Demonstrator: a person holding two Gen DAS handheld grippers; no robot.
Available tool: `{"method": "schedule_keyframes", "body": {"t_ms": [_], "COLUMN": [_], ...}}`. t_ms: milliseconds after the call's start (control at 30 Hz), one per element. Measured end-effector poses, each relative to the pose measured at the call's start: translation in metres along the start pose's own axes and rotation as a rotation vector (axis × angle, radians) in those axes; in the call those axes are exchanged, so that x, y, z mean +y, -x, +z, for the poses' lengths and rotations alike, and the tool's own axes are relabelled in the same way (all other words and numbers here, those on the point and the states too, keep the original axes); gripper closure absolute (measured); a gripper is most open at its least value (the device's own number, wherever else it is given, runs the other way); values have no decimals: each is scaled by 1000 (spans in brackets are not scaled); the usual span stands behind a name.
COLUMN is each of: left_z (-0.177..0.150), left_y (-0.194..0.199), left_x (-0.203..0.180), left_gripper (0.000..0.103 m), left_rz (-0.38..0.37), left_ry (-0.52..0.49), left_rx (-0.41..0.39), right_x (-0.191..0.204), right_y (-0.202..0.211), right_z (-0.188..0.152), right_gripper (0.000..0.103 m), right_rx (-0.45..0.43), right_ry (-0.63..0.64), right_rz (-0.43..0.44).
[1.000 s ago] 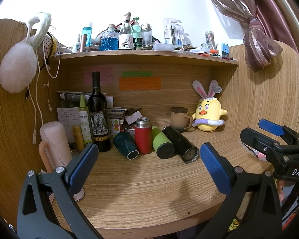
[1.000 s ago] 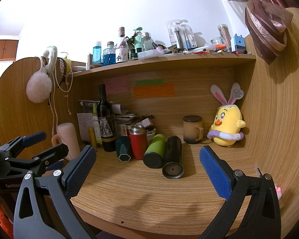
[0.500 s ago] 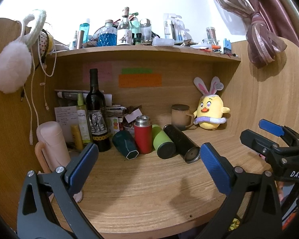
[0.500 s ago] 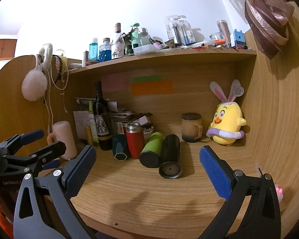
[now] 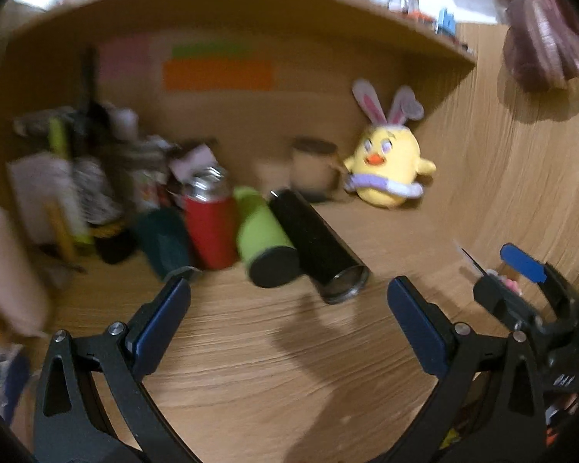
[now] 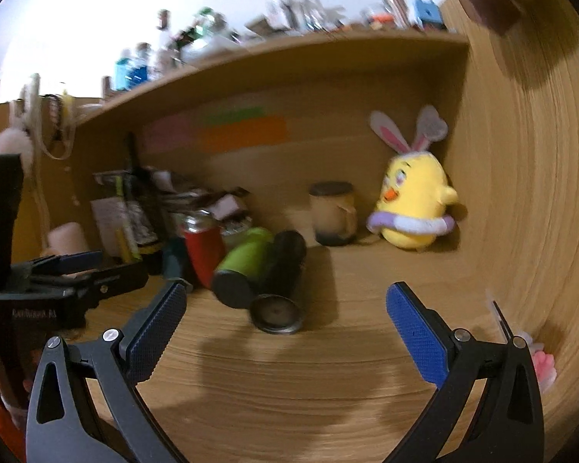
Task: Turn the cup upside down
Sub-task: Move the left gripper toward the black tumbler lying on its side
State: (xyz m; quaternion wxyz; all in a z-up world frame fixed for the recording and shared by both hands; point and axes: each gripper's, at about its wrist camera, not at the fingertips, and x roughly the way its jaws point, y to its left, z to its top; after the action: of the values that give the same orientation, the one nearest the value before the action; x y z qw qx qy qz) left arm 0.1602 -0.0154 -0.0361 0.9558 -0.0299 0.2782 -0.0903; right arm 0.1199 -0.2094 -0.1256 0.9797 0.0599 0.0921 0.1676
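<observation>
Several cups sit on the wooden desk (image 5: 289,366). A black cup (image 5: 318,247) (image 6: 281,270) and a green cup (image 5: 264,239) (image 6: 243,266) lie on their sides. A red flask (image 5: 210,223) (image 6: 202,247) stands upright, with a dark teal cup (image 5: 166,247) tipped beside it. A brown mug (image 5: 312,168) (image 6: 334,214) stands at the back. My left gripper (image 5: 289,320) is open and empty just short of the lying cups. My right gripper (image 6: 285,324) is open and empty, close before the black cup's mouth.
A yellow plush chick (image 5: 390,169) (image 6: 413,208) sits in the back right corner. A wine bottle and papers crowd the back left. A pink cup (image 5: 7,270) stands at the left. A cluttered shelf (image 6: 289,50) hangs overhead. The side wall (image 6: 529,193) is close on the right.
Both grippers have moved forward and down toward the lying cups, which look larger now. Both views are blurred by motion. The jaws stayed open.
</observation>
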Motion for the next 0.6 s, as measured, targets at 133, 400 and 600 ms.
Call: {"method": "schedule_keyframes", "body": {"t_ms": [133,400,600], "left_z": [10,23,19], "left_y": [-45,-114,-142], "left_x": [-12,-47,-57], "left_gripper": [2,25,46], "left_rz": [-14,-4,18], "left_ry": [-4,-58,-80], "left_rx": [73,186,234], "right_x": [-23,-60,-69], "right_y": [-18,-45,-50], "right_z": [-9,-24,-27], "right_gripper": [0,0,0], "right_rx": [44,104,127], "right_ry": [-36,-112,-130], "right_rz": [-20,-35,-44]}}
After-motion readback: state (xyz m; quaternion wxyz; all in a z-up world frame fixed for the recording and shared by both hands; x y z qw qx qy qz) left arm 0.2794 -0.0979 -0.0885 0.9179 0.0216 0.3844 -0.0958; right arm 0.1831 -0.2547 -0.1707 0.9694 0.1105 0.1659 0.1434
